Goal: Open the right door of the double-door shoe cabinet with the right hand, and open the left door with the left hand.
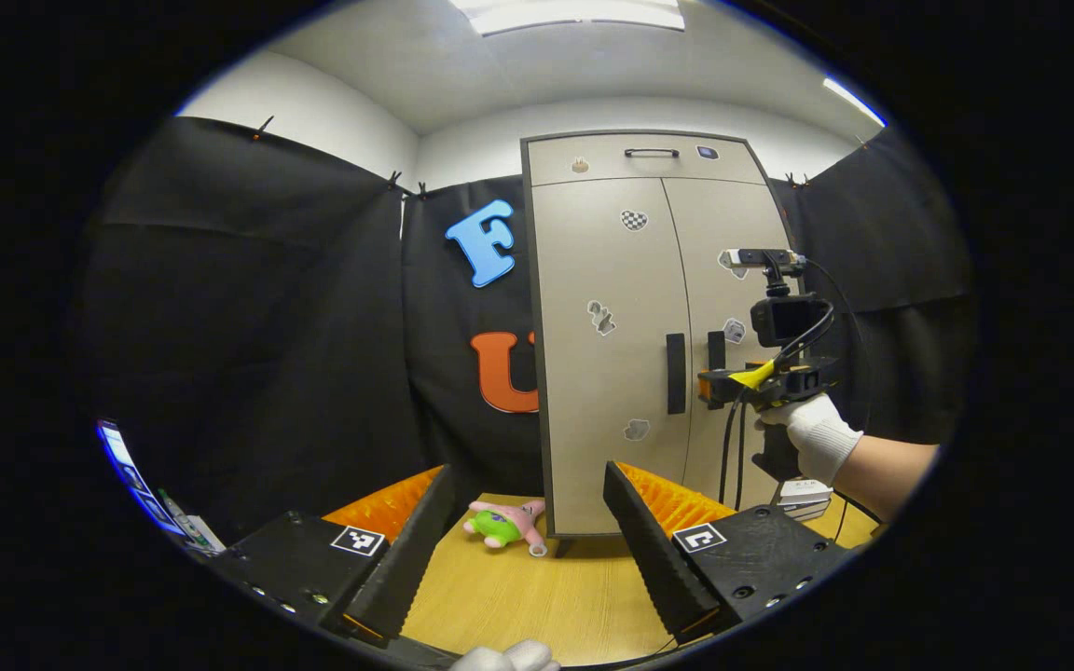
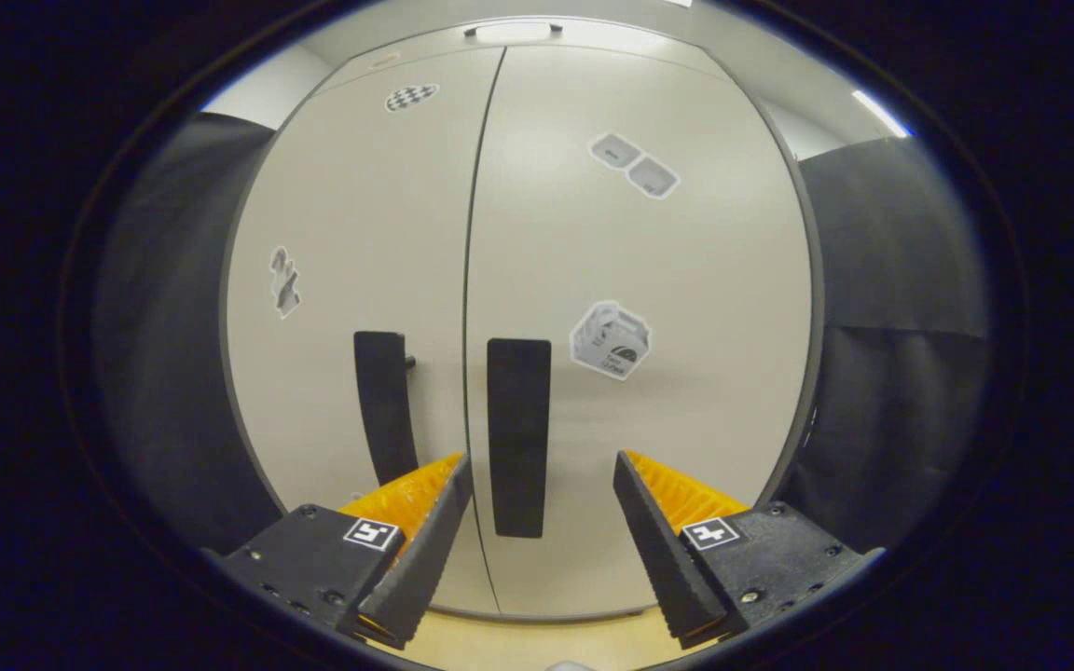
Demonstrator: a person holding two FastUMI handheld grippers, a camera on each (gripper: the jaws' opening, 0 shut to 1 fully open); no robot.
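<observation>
A tall beige shoe cabinet (image 1: 621,280) stands on the wooden table with both doors closed. Each door carries a black vertical handle, the left handle (image 1: 676,373) and the right handle (image 1: 716,352) flanking the centre seam. In the right gripper view the right door's handle (image 2: 518,436) lies straight ahead of my right gripper (image 2: 542,471), which is open and close to the door, its fingers to either side of the handle without touching it. The left handle (image 2: 385,405) is beside it. My left gripper (image 1: 530,485) is open, held back from the cabinet. The right gripper (image 1: 719,384) is at the handles, held by a gloved hand.
A pink and green plush toy (image 1: 506,523) lies on the table (image 1: 537,596) at the cabinet's foot. Stickers dot the doors. A top drawer with a black handle (image 1: 651,152) sits above the doors. Black cloth walls surround the booth. A small white box (image 1: 803,497) rests at the right.
</observation>
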